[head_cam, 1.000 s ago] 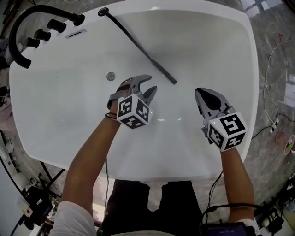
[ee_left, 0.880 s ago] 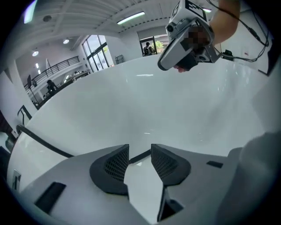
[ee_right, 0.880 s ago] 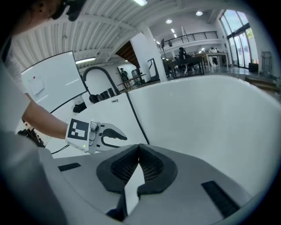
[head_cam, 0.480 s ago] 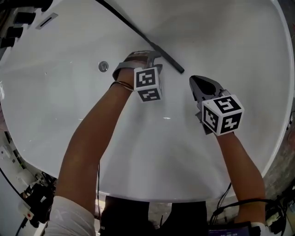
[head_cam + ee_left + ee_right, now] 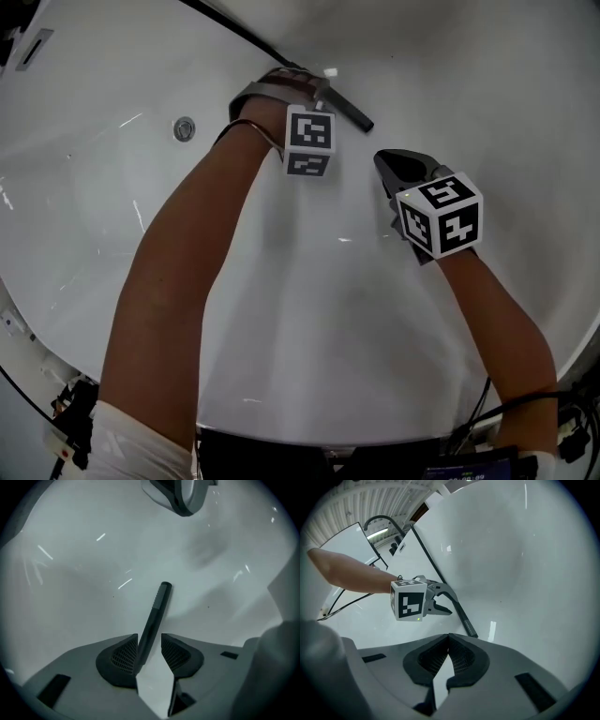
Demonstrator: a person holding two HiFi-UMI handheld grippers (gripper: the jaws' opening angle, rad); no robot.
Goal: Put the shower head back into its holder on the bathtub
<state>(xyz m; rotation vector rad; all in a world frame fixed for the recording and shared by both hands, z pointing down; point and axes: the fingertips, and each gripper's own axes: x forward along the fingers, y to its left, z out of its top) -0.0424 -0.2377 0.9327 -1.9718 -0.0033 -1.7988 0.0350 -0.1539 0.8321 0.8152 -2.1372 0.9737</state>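
Between the spread left tongs (image 5: 150, 643) lies the black shower head (image 5: 157, 609), unpinched on the bathtub (image 5: 70, 597) floor, right tongs (image 5: 447, 641) pressed together, empty, nearby; grasp step in hand, next likely needs closing squarely on it before lifting.

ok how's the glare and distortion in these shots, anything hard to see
Head view: short glare streaks on the white bathtub, otherwise evenly lit. Left gripper view: fisheye, dark corners, shower head sharp. Right gripper view: same curved distortion, small bright reflections on the bathtub.
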